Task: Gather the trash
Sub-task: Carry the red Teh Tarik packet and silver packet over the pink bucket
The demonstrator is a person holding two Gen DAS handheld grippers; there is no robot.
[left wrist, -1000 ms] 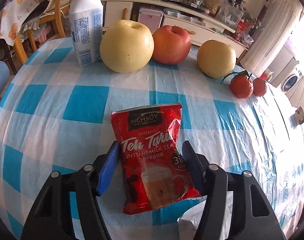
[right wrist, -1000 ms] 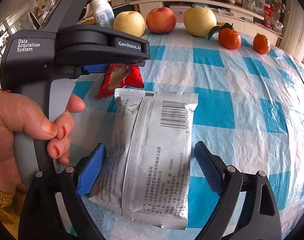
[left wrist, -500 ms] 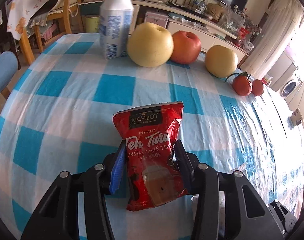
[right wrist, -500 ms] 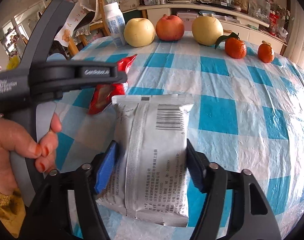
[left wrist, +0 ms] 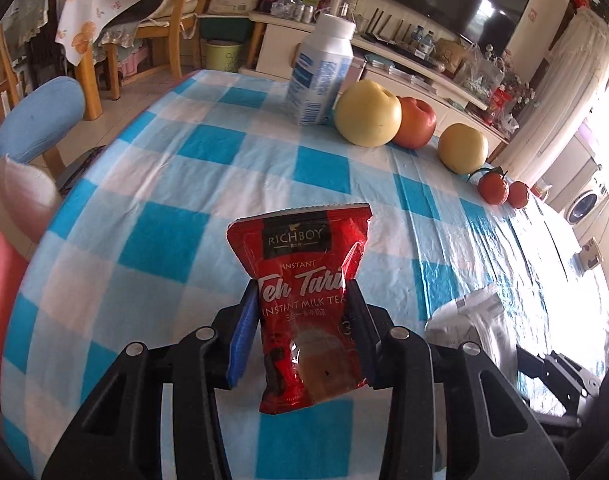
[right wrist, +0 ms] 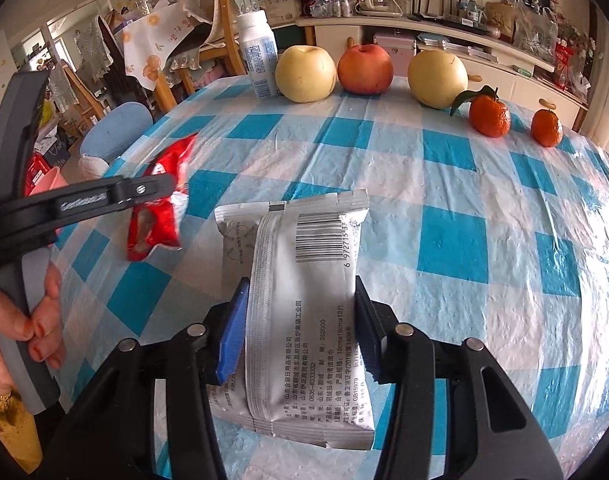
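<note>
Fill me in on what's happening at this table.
A person is clearing trash with a handheld gripper in each hand. The left gripper is shut on the red milk tea packet, held off the checked tablecloth. The right gripper is shut on the silver wrapper. The white bottle, the apples and pears, and two tangerines stand untouched along the far edge.

I see the red milk-tea sachet lifted off the tablecloth, pinched at its sides. The silver packet shows its barcode side, likewise squeezed.
</note>
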